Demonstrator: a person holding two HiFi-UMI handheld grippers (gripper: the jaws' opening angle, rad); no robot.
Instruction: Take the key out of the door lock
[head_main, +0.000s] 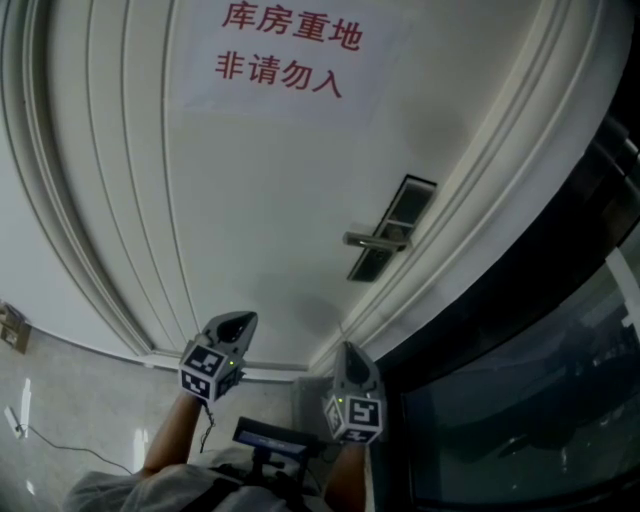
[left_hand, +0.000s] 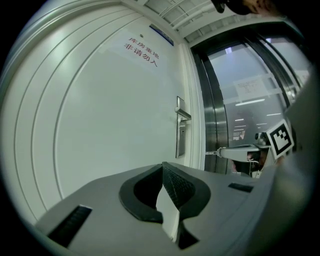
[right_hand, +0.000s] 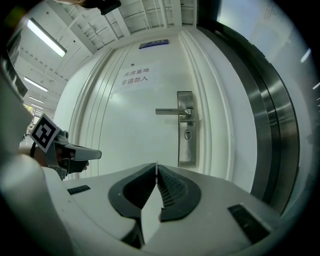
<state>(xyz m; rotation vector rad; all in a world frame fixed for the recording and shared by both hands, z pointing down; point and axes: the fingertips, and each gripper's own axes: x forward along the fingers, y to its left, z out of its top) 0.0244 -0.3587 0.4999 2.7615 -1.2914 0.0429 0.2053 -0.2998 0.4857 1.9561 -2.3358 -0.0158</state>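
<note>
A white door (head_main: 250, 200) fills the head view. Its metal lock plate (head_main: 392, 228) carries a lever handle (head_main: 375, 240). In the right gripper view the plate (right_hand: 186, 129) shows a small keyhole fitting (right_hand: 187, 134) under the handle (right_hand: 172, 111); whether a key sits in it is too small to tell. My left gripper (head_main: 240, 320) and right gripper (head_main: 350, 352) hang low before the door, well short of the lock. Both are shut with nothing in them: left jaws (left_hand: 162, 166) and right jaws (right_hand: 156, 166) meet at the tips.
A paper sign with red characters (head_main: 285, 45) is stuck high on the door. Right of the door runs a dark metal frame with glass (head_main: 540, 330). Pale tiled floor (head_main: 70, 400) lies at the lower left. Each gripper shows in the other's view: the right gripper (left_hand: 220, 152) and the left gripper (right_hand: 97, 154).
</note>
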